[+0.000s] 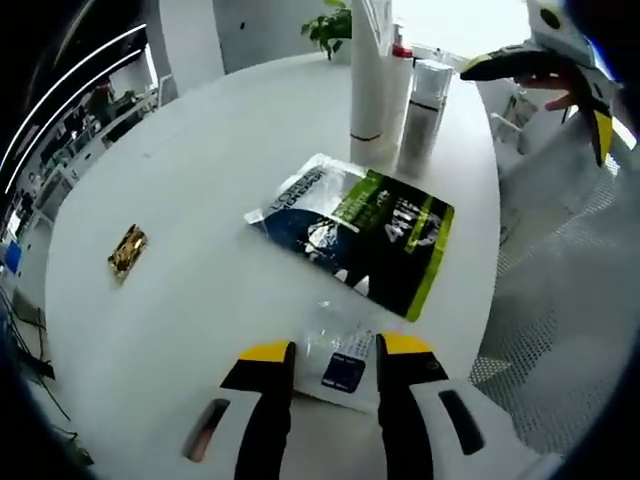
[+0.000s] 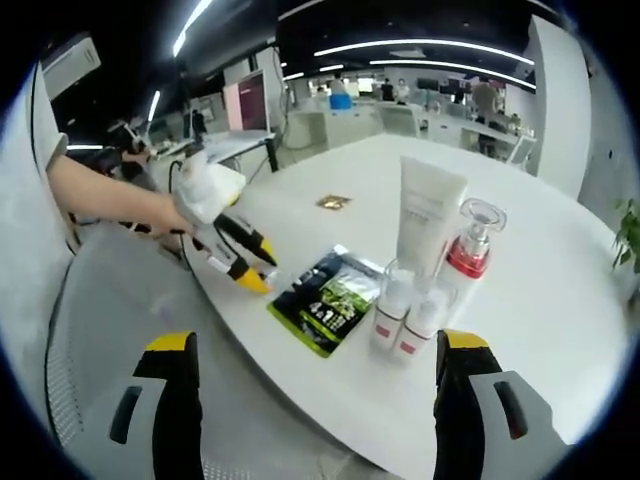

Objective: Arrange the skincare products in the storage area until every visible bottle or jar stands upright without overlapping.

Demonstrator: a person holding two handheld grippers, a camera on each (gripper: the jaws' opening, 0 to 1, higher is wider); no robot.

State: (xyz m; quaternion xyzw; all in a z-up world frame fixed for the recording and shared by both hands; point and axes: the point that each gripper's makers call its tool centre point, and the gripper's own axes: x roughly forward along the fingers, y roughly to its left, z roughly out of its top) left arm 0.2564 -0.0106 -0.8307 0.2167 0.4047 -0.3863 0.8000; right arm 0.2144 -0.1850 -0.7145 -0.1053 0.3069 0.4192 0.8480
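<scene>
A tall white tube [image 1: 368, 80] [image 2: 430, 215] stands upright at the far table edge. A red pump bottle [image 1: 402, 48] [image 2: 470, 250] and small white-capped bottles [image 1: 425, 100] [image 2: 392, 310] stand upright beside it. A dark green pouch [image 1: 365, 225] [image 2: 335, 295] lies flat in front of them. My left gripper [image 1: 333, 352] [image 2: 258, 265] is open, low over a small clear sachet [image 1: 340, 368] lying between its jaws. My right gripper [image 2: 318, 342] [image 1: 545, 100] is wide open and empty, off the table's edge, facing the bottles.
A gold wrapper [image 1: 127, 248] [image 2: 333, 202] lies alone on the white round table [image 1: 200, 170]. A small pinkish stick [image 1: 205, 430] rests near the left jaw. A grey mesh chair [image 1: 570, 290] [image 2: 100, 290] stands by the table. Office desks fill the background.
</scene>
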